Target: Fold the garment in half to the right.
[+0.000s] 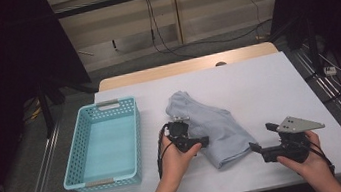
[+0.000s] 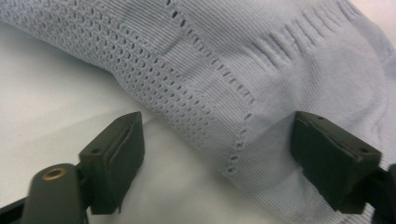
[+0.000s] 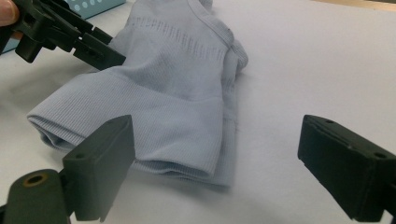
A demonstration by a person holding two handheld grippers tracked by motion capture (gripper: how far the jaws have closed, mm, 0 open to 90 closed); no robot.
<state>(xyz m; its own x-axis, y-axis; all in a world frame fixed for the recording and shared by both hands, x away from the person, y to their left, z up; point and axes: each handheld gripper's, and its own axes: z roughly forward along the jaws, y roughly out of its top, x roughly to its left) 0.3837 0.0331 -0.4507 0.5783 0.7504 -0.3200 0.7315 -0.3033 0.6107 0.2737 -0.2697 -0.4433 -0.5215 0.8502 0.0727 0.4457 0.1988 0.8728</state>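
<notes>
The pale blue folded knit garment (image 1: 211,128) lies mid-worktop, the turquoise perforated plastic basket (image 1: 103,144) at its nine o'clock. Your left gripper (image 2: 219,154) straddles the garment's edge, jaws spread and not yet pinching; gather every layer before you close. Your right gripper (image 1: 259,150) waits at the garment's four o'clock, jaws spread on nothing; bring it to the folded hem.

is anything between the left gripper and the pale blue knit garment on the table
Nothing visible. The left gripper already straddles an edge of the folded pale blue knit garment, jaws open, pads not pressing it. Between the jaws lies the garment and bare white table cover.
</notes>
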